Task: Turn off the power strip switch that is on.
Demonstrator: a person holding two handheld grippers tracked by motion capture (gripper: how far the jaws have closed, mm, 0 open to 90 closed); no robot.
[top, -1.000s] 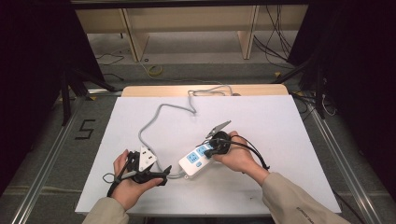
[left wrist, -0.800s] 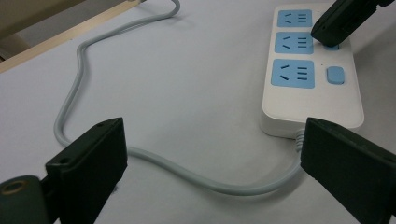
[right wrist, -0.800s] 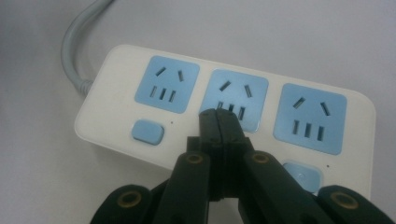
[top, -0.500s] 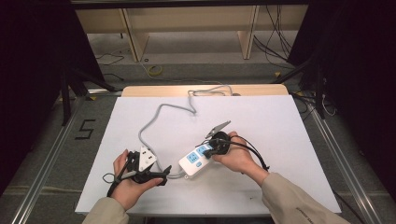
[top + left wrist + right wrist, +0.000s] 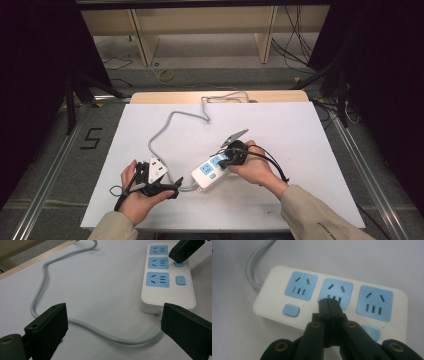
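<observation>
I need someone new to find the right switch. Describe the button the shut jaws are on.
On the white table lies a white power strip with three blue sockets, each with a blue button beside it. The right gripper, jaws shut, presses the middle button; its neighbours on either side are uncovered.

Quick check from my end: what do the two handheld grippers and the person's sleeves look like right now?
Both grippers are black. The left gripper has broad, flat rectangular fingers and a grey three-cornered plate on top. The right gripper has slim fingers with brass-coloured pivot rivets and trails black cables. Both sleeves are beige.
</observation>
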